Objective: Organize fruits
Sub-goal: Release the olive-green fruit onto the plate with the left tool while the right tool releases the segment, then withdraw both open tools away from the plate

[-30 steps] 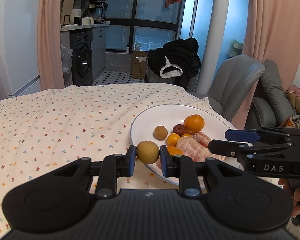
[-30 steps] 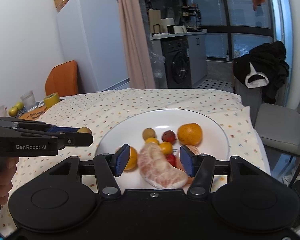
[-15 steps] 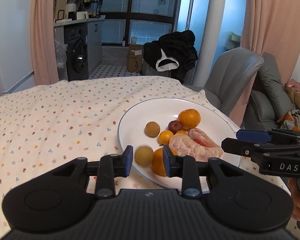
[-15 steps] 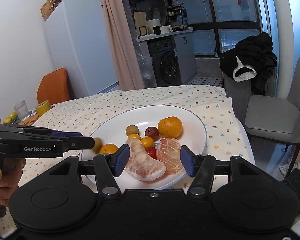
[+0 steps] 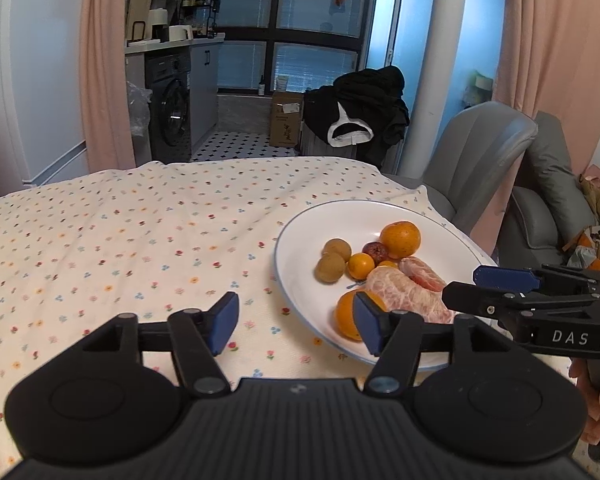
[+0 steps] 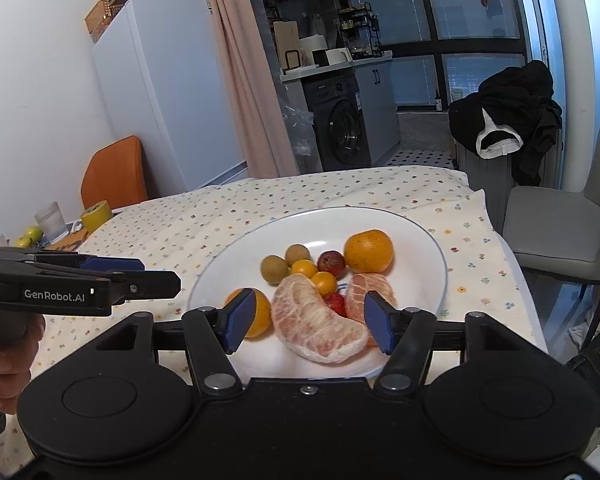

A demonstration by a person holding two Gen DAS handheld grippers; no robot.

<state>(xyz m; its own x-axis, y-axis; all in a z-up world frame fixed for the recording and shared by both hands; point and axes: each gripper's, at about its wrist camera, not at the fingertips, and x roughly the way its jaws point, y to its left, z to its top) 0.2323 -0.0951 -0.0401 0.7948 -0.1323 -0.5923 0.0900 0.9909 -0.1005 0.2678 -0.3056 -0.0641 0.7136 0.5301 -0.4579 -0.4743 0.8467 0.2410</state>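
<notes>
We see the left claw up close: matte black, two slim linkage arms with silver pivot screws, blue pads on the fingertips, and a ribbed black body flanked by two round housings. From the other camera its side reads "GenRobot.AI" in white, on a black pistol grip wrapped by a hand. The right claw has the same build, blue pads and silver screws; its side shows "DAS" in white letters.
</notes>
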